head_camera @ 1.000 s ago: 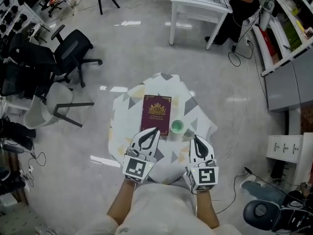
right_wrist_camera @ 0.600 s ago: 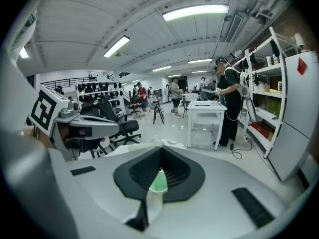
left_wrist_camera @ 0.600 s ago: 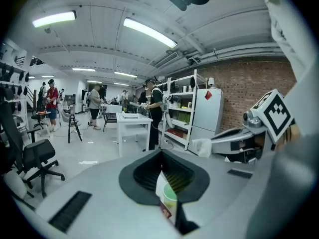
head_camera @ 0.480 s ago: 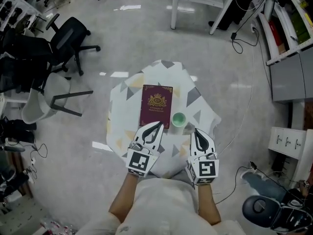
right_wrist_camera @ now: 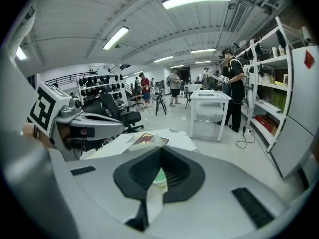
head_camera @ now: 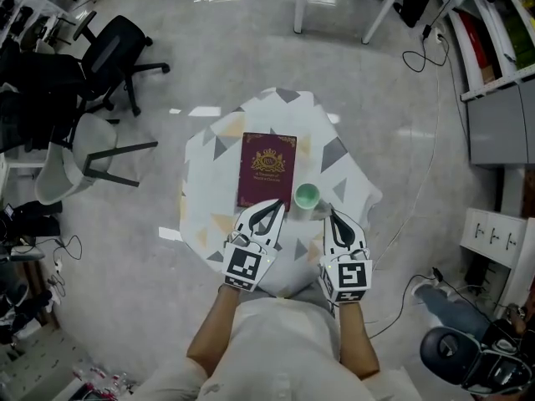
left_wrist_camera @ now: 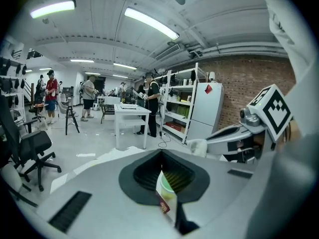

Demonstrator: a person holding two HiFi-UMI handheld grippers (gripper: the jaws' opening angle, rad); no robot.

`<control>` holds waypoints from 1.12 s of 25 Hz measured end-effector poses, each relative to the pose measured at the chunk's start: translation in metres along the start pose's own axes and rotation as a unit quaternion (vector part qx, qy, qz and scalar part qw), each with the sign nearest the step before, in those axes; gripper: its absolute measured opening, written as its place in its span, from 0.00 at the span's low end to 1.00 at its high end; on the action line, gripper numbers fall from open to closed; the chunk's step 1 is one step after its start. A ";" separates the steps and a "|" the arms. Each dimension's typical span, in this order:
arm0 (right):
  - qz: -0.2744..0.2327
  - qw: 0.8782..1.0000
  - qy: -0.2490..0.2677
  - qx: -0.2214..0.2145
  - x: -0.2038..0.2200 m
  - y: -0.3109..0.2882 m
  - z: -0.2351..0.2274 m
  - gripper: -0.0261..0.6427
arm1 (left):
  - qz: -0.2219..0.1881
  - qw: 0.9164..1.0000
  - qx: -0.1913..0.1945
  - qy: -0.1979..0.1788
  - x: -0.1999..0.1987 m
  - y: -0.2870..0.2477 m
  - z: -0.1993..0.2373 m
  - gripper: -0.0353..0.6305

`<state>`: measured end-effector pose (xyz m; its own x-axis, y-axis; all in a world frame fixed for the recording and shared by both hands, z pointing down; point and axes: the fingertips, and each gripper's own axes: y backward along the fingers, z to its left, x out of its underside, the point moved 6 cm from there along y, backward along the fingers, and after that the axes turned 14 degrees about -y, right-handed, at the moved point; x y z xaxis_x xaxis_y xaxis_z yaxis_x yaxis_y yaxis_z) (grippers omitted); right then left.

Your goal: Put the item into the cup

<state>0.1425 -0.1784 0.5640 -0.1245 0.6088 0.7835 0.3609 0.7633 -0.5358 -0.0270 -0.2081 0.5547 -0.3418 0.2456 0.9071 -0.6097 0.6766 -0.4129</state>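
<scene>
Just ahead of the right gripper (head_camera: 329,213), and a little to its inner side, a small green cup (head_camera: 306,195) stands upright and seemingly empty on a table draped in a patterned cloth (head_camera: 213,140), as a person holds two hand grippers low over the near edge. Both tools have their jaws drawn together, and each gripper view shows nothing caught between them, only the cup's rim seen past the tips. The left gripper (head_camera: 275,205) points at the near edge of a maroon book (head_camera: 266,172) with a gilt crest. It lies flat and closed directly ahead of that tool, its right edge close beside the cup; whether they touch cannot be told. No other loose thing shows, so the book is probably the item meant, though it looks far broader than the cup's mouth and could at best stand in it by a corner. It is likely light and stiff, with a smooth cover that may slide on the cloth. The soundest hold looks to be the near edge or near corner, one jaw worked under the cover. The cup looks light enough to tip if knocked.
</scene>
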 end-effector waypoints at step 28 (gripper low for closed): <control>0.071 0.997 -0.003 -0.001 0.040 -0.052 -0.012 0.05 | 0.048 0.998 0.042 0.024 0.044 -0.042 -0.020 0.07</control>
<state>0.1302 -0.1961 0.6267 -0.0772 0.7123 0.6977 0.3765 0.6688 -0.6411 -0.0029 -0.2117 0.6138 -0.3688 0.3403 0.8650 -0.6343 0.5881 -0.5018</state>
